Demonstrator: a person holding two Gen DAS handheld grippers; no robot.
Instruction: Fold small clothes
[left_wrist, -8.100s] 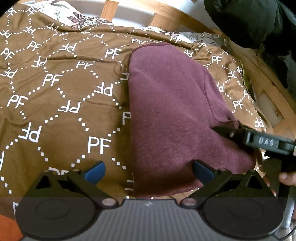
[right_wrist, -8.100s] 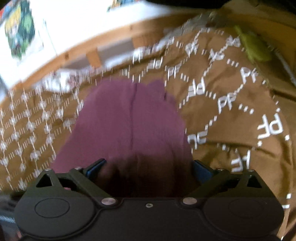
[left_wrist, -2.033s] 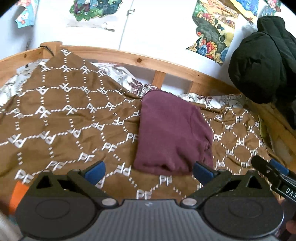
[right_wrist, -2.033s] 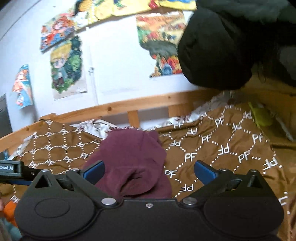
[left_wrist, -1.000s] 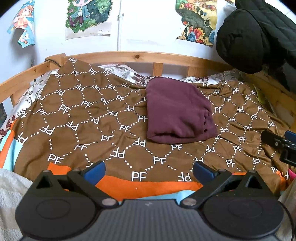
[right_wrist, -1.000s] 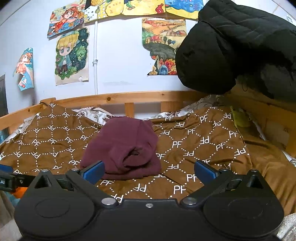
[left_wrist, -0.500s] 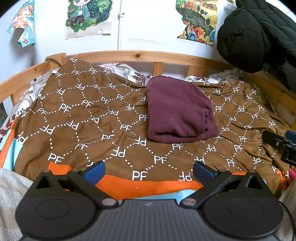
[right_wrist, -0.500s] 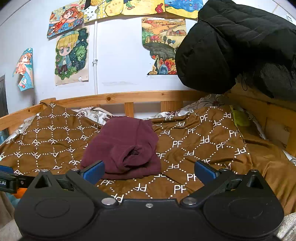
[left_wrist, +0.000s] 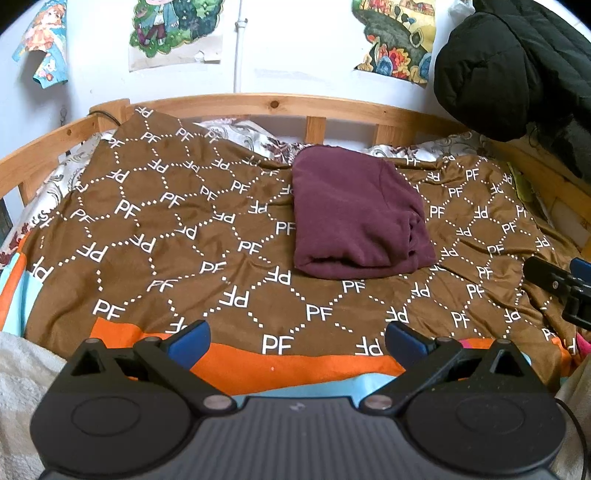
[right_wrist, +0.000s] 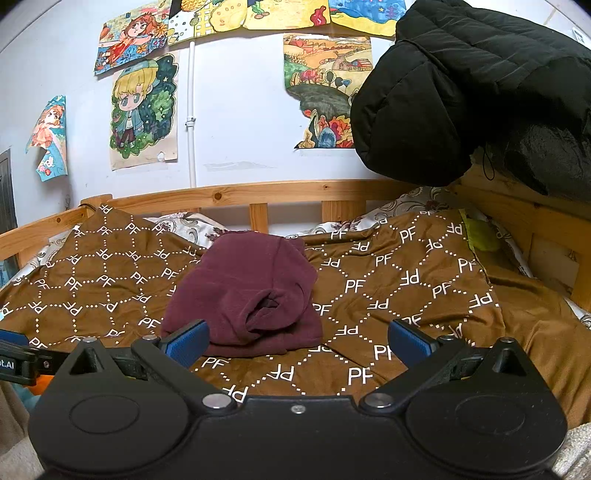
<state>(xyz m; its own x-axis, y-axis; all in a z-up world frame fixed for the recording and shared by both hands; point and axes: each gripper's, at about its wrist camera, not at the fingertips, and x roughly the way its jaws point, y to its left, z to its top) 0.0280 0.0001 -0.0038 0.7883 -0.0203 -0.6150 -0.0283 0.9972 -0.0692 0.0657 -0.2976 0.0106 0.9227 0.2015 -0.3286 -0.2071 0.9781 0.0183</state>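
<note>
1. A black puffy jacket (right_wrist: 476, 96) hangs at the right end of the wooden bed rail (left_wrist: 258, 105). A yellow-green item (right_wrist: 478, 232) lies at the right edge of the brown "PF" blanket (left_wrist: 155, 229). Patterned white bedding (left_wrist: 236, 129) shows along the rail behind the blanket. Nothing lies between either gripper and the garment, only bare blanket.
2. One maroon garment (left_wrist: 351, 214) is on the bed, lying as a folded bundle on the blanket near the rail, right of centre in the left wrist view. No other clothes are on the blanket.
3. Two grippers: the left gripper (left_wrist: 297, 341) and the right gripper (right_wrist: 295, 341) both have their blue pads spread wide with nothing between them, held back at the near edge of the bed, well apart from the garment.
4. The left view shows the blanket's orange and light-blue border (left_wrist: 288, 365) and the right gripper's tip at its right edge; three drawings are visible on the wall.
5. The right view shows the bundle's open side, with a rolled fold and dark hollow (right_wrist: 267, 304) facing the camera, and more wall drawings (right_wrist: 142, 110), at least five, though the top row is cut off.
</note>
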